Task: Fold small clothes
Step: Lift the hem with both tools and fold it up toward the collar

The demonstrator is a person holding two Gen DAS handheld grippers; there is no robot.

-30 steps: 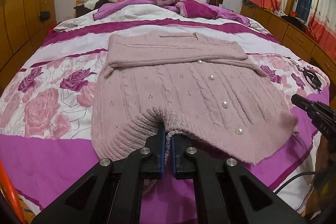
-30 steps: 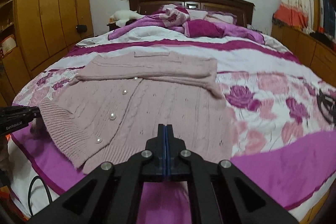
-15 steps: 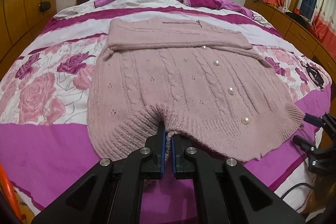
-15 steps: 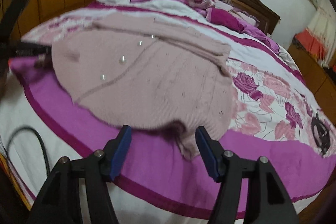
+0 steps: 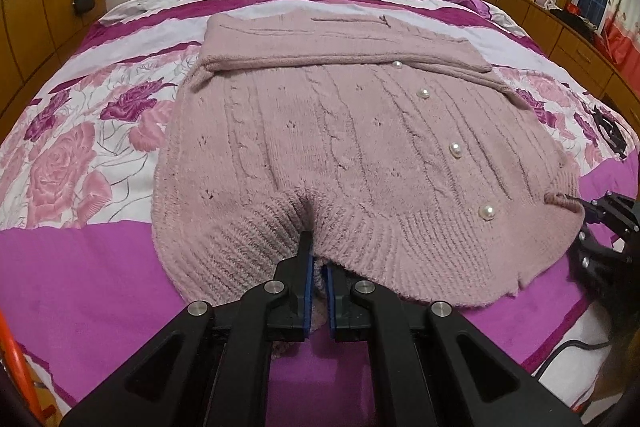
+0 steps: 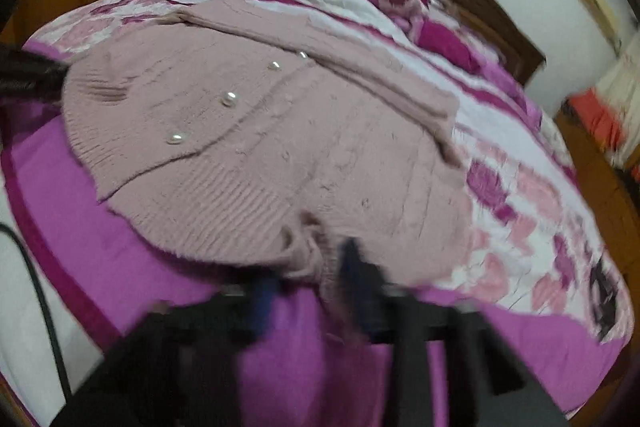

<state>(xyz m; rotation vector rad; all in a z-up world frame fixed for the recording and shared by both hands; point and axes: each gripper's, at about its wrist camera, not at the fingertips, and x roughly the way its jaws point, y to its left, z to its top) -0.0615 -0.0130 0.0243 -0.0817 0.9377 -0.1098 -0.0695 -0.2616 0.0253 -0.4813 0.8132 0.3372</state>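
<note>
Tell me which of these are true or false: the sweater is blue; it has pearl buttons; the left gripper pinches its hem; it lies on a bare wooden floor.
1. The sweater is blue. False: it is dusty pink.
2. It has pearl buttons. True.
3. The left gripper pinches its hem. True.
4. It lies on a bare wooden floor. False: it lies on a bed with a rose-print cover.

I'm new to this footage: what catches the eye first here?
A pink knit cardigan with pearl buttons lies spread across the rose-patterned bedspread. The left gripper pinches its ribbed hem at the near edge, while the right gripper is closing around the hem's other corner.
</note>
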